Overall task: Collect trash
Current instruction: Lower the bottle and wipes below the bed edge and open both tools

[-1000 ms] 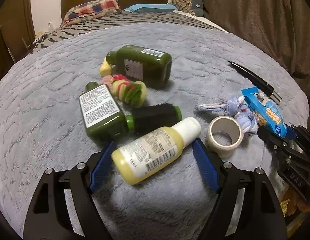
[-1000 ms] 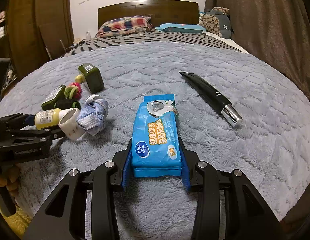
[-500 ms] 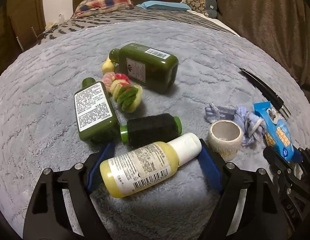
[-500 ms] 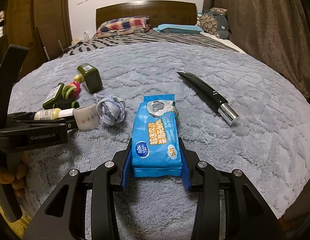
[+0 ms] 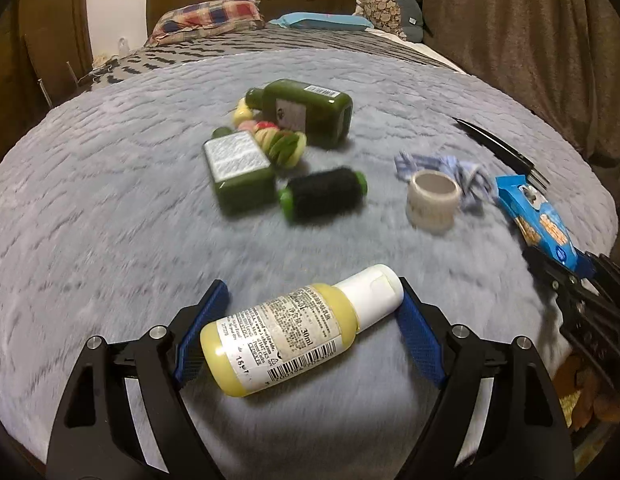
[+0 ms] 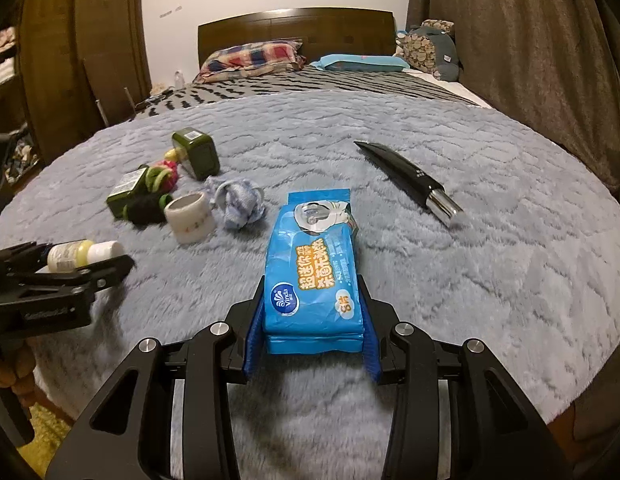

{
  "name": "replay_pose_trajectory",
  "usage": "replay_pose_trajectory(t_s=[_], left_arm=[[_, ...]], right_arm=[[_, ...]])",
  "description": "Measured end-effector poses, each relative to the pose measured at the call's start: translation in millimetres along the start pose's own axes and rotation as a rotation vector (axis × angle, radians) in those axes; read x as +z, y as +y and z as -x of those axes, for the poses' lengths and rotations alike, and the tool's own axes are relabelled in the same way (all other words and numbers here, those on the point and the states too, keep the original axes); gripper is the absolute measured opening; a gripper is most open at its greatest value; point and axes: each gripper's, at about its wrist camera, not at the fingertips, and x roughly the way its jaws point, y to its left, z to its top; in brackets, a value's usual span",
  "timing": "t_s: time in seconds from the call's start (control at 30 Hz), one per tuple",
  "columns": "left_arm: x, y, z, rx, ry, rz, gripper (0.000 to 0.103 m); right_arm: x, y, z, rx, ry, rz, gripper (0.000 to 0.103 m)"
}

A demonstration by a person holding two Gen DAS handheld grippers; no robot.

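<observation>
The yellow bottle (image 5: 296, 328) lies crosswise in the left gripper (image 5: 310, 334), whose wide-spread jaws clamp it end to end. The right gripper (image 6: 311, 326) pinches the blue wipes packet (image 6: 311, 274) between narrow jaws.

— What sits between the left gripper (image 5: 311, 330)'s blue pads?

— A small yellow plastic bottle with a white cap (image 5: 298, 330), lying crosswise, base against the left pad, cap against the right one, over the near edge of the grey plush blanket (image 5: 110, 216).

— And further in?

— Mid-blanket, two dark green bottles (image 5: 306, 110) flank a coloured knotted rope toy (image 5: 280, 144); a black thread spool with green ends (image 5: 323, 194) lies just beside the nearer bottle. Toward the right edge stand a whitish tape roll (image 5: 431, 198) touching a blue-white cloth knot (image 5: 465, 174), then a black tube (image 5: 497, 148).

— The right edge itself?

— A blue wipes packet (image 5: 537, 224), its near end in the right gripper (image 5: 565, 276)'s black fingers.
</observation>
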Motion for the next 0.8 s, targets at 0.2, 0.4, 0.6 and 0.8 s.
replay_pose_trajectory(t_s=[0.2,0.4,0.6,0.8], left_arm=[[-24.2,6.2,25.8,0.000,-0.020,-0.003,0.079],[-53.5,11.6,66.3,-0.026,-0.057,0.007,0.079],[-88.6,10.4,105.8,-0.035,-0.085,0.010,0.079],[-136.2,9.3,113.5,-0.056,-0.018,0.038,0.079]], right_arm=[[-15.4,1.9,19.9,0.021,0.010,-0.028,0.041],[-34.2,20.9,66.1,0.109,-0.004,-0.014,0.041],[-57.8,44.7,110.5,0.179,0.012,0.037,0.041],[-97.3,49.3,105.6,0.233,0.167,0.002,0.041]])
